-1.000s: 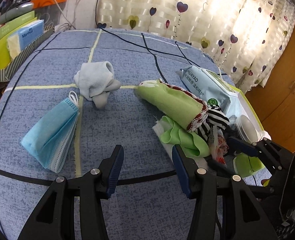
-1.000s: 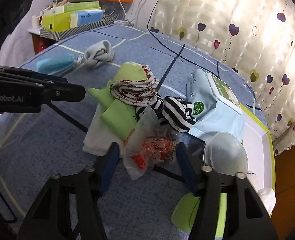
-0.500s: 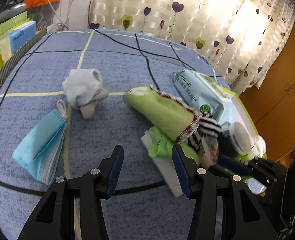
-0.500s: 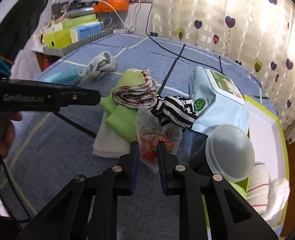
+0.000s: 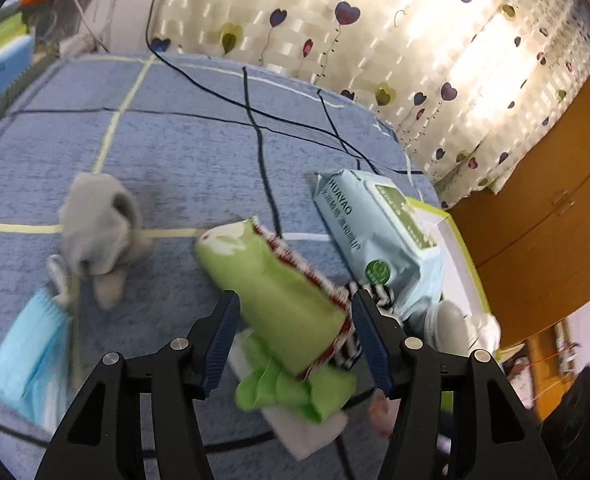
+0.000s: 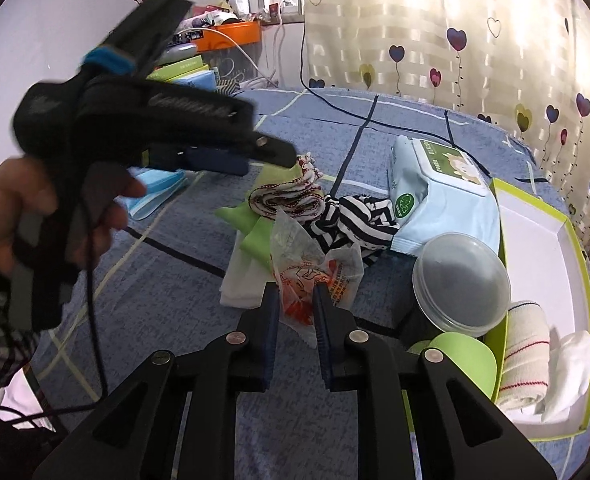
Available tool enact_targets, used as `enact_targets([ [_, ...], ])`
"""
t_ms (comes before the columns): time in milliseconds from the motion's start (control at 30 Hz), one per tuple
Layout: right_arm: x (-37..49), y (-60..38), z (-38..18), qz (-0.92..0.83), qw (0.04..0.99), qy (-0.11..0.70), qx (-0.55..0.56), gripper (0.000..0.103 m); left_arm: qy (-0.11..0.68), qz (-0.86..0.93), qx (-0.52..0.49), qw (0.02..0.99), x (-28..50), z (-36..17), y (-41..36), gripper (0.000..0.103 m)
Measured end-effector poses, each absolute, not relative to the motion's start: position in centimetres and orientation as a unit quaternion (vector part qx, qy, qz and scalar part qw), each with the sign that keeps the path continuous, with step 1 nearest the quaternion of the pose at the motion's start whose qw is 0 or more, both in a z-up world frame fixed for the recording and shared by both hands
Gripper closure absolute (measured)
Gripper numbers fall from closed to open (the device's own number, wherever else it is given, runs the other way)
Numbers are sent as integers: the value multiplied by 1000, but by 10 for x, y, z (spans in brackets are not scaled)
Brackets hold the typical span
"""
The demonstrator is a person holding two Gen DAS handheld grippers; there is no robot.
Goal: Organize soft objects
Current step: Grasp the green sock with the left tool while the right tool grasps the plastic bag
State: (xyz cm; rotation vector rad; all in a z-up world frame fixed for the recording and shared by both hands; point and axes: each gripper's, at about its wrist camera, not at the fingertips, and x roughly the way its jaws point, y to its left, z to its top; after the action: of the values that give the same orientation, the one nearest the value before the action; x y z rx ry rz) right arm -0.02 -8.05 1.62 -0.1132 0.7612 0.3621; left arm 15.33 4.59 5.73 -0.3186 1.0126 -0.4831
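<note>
A rolled green towel with red-and-white trim [image 5: 283, 300] lies on the blue cloth-covered table [image 5: 199, 168]. It sits between the fingers of my left gripper [image 5: 299, 340], whose jaws are opening, and the pads stand clear of the towel. From the right wrist view the left gripper [image 6: 255, 160] hovers above the towel [image 6: 287, 196]. My right gripper [image 6: 297, 328] is shut on a clear plastic packet with orange print [image 6: 311, 276]. A black-and-white striped cloth [image 6: 355, 220] and a light green cloth [image 5: 295, 392] on a white cloth [image 5: 303, 428] lie in the same pile.
A grey sock [image 5: 99, 236] and a blue face mask [image 5: 31, 368] lie to the left. A wet-wipes pack [image 6: 443, 192] and a clear round lid [image 6: 461, 284] sit beside a green-rimmed white tray [image 6: 543, 248] holding a striped roll [image 6: 523, 360] and a white sock [image 6: 571, 364]. A hand [image 6: 23, 208] holds the left gripper.
My left gripper slid right over the green towel and its jaws widened. My right gripper closed on the plastic packet and has stayed shut on it.
</note>
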Motion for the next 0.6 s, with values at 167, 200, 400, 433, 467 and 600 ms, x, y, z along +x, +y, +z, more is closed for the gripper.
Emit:
enact_targets([
  [167, -2, -83, 19, 172, 915, 361, -58, 85, 497, -208, -145, 830, 170, 53, 38, 45],
  [200, -2, -84, 19, 172, 915, 360, -58, 85, 499, -204, -141, 830, 172, 52, 37, 45],
  [400, -2, -89, 20, 174, 917, 356, -52, 85, 506, -190, -148, 828, 181, 43, 37, 45],
  [433, -1, -90, 21, 174, 917, 356, -50, 85, 507, -186, -148, 828, 181, 41, 38, 45],
  [467, -2, -90, 21, 175, 917, 354, -50, 85, 511, -181, -148, 827, 182, 39, 38, 45],
  [600, -3, -90, 19, 176, 917, 353, -51, 85, 515, -175, -150, 825, 182, 36, 37, 38],
])
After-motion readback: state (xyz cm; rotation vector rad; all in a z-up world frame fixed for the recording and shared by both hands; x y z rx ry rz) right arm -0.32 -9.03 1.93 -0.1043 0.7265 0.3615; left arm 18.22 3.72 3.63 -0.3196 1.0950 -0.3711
